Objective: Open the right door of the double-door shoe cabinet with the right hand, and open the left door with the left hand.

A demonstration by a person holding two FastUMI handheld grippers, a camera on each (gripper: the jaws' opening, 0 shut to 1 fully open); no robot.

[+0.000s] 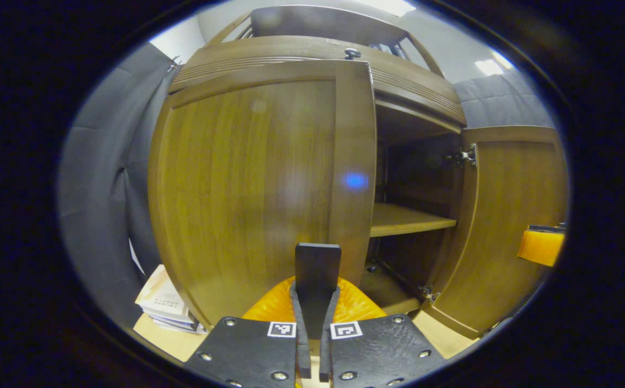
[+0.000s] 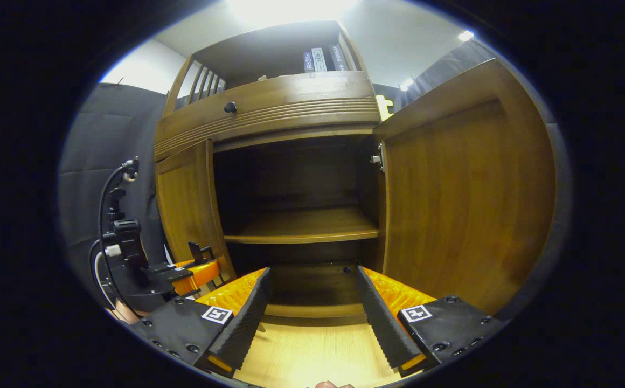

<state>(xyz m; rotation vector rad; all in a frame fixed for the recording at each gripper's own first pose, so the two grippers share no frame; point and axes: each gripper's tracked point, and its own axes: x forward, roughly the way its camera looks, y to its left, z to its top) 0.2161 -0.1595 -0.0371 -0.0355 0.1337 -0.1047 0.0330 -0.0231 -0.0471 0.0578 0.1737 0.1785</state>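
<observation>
Nearest my left gripper view are my own two fingers, drawn in tight on a flat dark handle [image 1: 318, 269] that stands upright from between them; the left gripper [image 1: 313, 323] is clamped on it. That handle belongs to the left door [image 1: 248, 188] of the shoe cabinet [image 1: 318, 51], whose wooden panel stands close in front of me. I see the door swung a little way off the cabinet front, though with the fisheye bend I can't judge how far. Past its free edge I see the dark interior and a bare shelf [image 1: 407, 220]. The right door [image 1: 512, 215] stands wide on its hinges [image 1: 466, 156], inner face toward me. At the far right edge an orange part of the other gripper [image 1: 541, 245] shows just beside that door. A stack of papers [image 1: 164, 304] lies on the floor at the cabinet's left foot.

In the right gripper view, the right gripper [image 2: 312, 307] has its fingers spread wide with nothing between them, over pale wooden floor [image 2: 312, 350]. The cabinet's open right half faces me, shelf across the middle, right door beside my right finger. At lower left I see the left gripper at the left door's edge. Books [image 2: 320, 59] stand on the cabinet's top rack, and a small dark knob [image 2: 230, 107] sits below them.
</observation>
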